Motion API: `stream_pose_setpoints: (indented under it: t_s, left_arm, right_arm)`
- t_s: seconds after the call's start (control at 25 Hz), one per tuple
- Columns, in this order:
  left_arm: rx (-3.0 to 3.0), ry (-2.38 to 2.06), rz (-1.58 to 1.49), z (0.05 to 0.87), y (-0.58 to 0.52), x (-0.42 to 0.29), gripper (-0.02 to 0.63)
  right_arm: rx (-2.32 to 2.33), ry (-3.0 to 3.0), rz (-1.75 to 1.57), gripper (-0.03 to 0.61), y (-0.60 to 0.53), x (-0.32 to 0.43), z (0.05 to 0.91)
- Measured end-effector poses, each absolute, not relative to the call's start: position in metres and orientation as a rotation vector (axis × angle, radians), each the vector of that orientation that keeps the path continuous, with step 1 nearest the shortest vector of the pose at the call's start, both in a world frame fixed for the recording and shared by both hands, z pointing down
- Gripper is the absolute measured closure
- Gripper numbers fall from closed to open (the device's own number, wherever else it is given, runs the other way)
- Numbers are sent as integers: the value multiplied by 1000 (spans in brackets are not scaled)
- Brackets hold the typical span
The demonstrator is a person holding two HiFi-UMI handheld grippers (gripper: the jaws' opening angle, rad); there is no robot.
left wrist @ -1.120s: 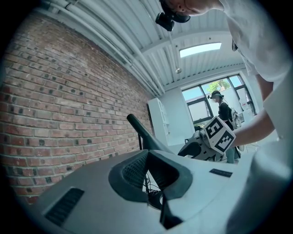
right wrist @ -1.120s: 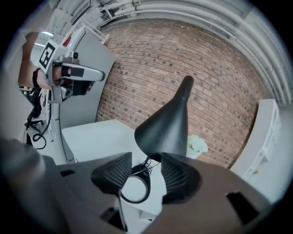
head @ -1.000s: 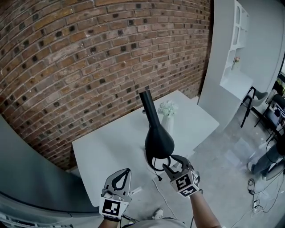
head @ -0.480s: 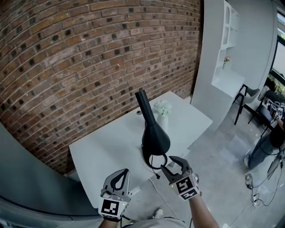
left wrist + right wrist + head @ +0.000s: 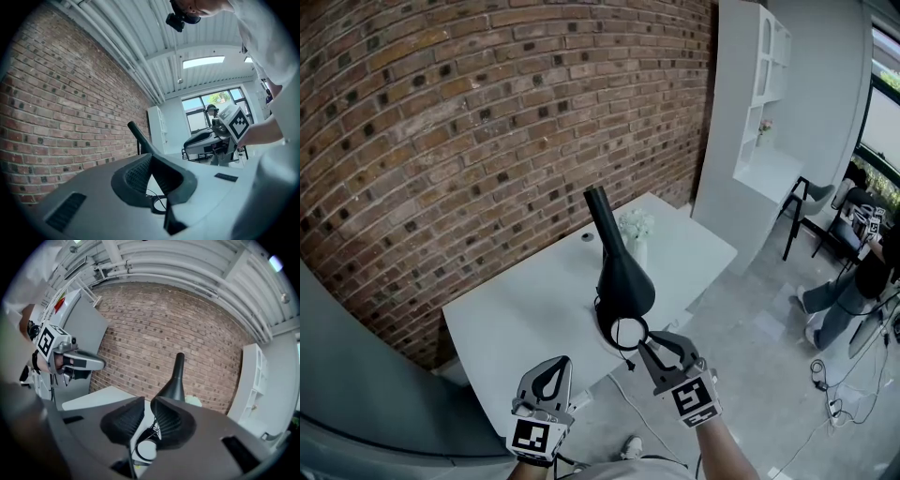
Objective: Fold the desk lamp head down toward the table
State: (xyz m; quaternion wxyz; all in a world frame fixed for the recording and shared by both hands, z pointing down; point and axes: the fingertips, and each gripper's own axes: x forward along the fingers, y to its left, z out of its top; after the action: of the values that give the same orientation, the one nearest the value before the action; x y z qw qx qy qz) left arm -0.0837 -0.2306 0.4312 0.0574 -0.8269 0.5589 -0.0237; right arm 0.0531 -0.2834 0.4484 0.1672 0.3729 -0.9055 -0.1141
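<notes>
Black desk lamp [image 5: 624,278], head seemingly raised

- I see the desk lamp [image 5: 623,277] as one matte black piece standing on the white surface [image 5: 525,309], close to its near right edge.
- Its head [image 5: 626,286] is a smooth bell, widest at the near end and tapering into a slim neck [image 5: 602,211] at the far end.
- The head is raised, not folded: the neck climbs steeply, leaning a little left and toward the far side.
- The round mouth [image 5: 629,332] faces near and downward, with a black rim and a pale inside.
- A thin black cord [image 5: 154,430] loops just by the mouth.
- I cannot make out the base behind the head.
</notes>
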Motion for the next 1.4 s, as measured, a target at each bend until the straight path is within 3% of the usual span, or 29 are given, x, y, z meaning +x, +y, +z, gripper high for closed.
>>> stream_pose_setpoints:
  t_s: [0.4, 1.4]
  left_arm:
    - [-2566, 1636, -22, 431, -206, -87, 607]
    - [-2689, 1561, -5, 448, -147, -102, 606]
  right_arm:
    - [1180, -2555, -312, 555, -247, 55, 428]
    - [1237, -2523, -194, 561, -168, 37, 431]
